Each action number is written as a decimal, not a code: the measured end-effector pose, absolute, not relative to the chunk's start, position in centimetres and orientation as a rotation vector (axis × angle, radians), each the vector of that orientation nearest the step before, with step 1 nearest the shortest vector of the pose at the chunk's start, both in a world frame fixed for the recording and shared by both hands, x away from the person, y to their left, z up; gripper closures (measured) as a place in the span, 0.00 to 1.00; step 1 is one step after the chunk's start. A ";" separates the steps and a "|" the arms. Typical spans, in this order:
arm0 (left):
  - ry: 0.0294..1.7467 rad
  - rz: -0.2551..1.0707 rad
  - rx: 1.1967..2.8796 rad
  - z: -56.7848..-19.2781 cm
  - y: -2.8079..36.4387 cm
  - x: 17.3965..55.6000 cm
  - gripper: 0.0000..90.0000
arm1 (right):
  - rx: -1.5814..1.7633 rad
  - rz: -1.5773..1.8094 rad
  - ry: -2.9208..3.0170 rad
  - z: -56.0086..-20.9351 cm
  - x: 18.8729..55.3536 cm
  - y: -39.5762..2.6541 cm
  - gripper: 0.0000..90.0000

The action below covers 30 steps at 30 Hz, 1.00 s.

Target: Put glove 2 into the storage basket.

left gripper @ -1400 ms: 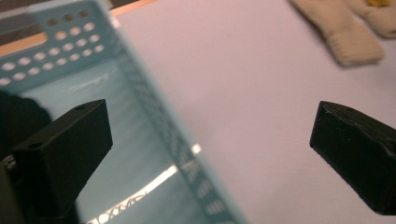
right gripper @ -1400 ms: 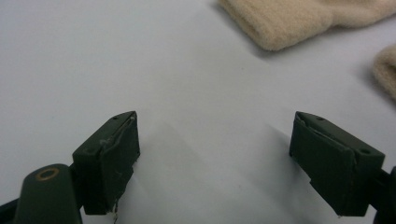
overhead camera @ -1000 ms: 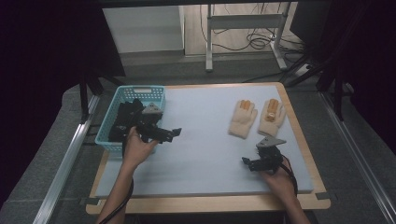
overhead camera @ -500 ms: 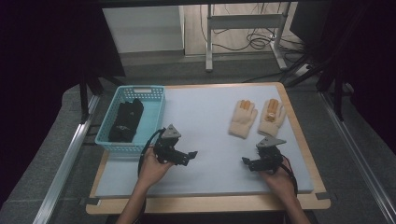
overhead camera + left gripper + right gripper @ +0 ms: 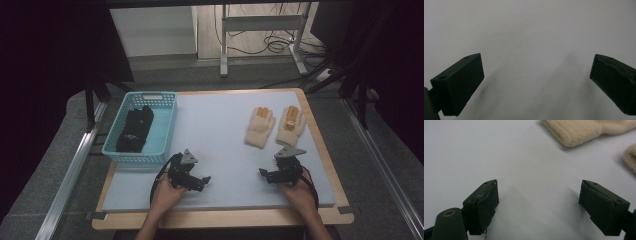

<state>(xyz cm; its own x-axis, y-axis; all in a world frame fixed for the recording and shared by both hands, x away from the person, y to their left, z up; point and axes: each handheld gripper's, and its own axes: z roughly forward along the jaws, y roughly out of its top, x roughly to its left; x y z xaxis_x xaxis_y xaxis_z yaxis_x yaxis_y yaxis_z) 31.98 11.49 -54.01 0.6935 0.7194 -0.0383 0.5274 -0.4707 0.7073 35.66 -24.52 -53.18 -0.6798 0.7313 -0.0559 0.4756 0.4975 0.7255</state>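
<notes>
Both claws spread and empty over the table: left claw near the blue basket holding dark gloves; right claw just below two cream gloves, fingers pointing away, long axes front-to-back.

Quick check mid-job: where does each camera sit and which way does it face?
High view: above the near edge, looking forward and down on the white mat; both forearms, left gripper, right gripper.
Left gripper view: rides that gripper, facing bare mat; jaws apart.
Right gripper view: faces the mat and cream gloves; jaws apart.
Shared: the gloves.
</notes>
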 end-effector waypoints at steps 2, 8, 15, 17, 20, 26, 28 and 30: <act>0.960 0.350 2.199 -54.4 11.5 31.8 0.00 | 1.006 0.994 2.389 -53.2 35.7 -24.5 0.17; 0.991 0.346 2.196 -54.7 11.6 31.7 0.00 | 1.008 0.995 2.390 -53.2 35.7 -24.5 0.17; 0.997 0.347 2.192 -54.8 11.6 31.7 0.00 | 1.011 0.995 2.393 -53.2 35.7 -24.6 0.17; 0.995 0.349 2.193 -54.8 11.6 31.7 0.00 | 1.012 0.994 2.392 -53.2 35.7 -24.6 0.17; 0.996 0.348 2.192 -54.8 11.6 31.7 0.00 | 1.019 0.993 2.390 -53.1 35.8 -24.6 0.18; 0.996 0.348 2.192 -54.8 11.6 31.7 0.00 | 1.092 1.041 2.360 -52.7 36.6 -24.7 0.18; 0.996 0.348 2.192 -54.8 11.6 31.7 0.00 | 1.088 1.037 2.344 -52.1 37.1 -24.7 0.18; 0.996 0.348 2.191 -54.8 11.6 31.7 0.00 | 1.090 1.046 2.335 -51.6 37.9 -24.6 0.18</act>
<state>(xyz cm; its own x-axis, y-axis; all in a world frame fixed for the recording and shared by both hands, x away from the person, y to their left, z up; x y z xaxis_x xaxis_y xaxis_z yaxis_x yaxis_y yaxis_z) 31.71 11.58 -54.81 0.6689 0.7423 -0.0402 0.5559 -0.4636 0.6899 37.92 -24.58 -51.59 -0.6384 0.7696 -0.0106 0.5047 0.4289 0.7492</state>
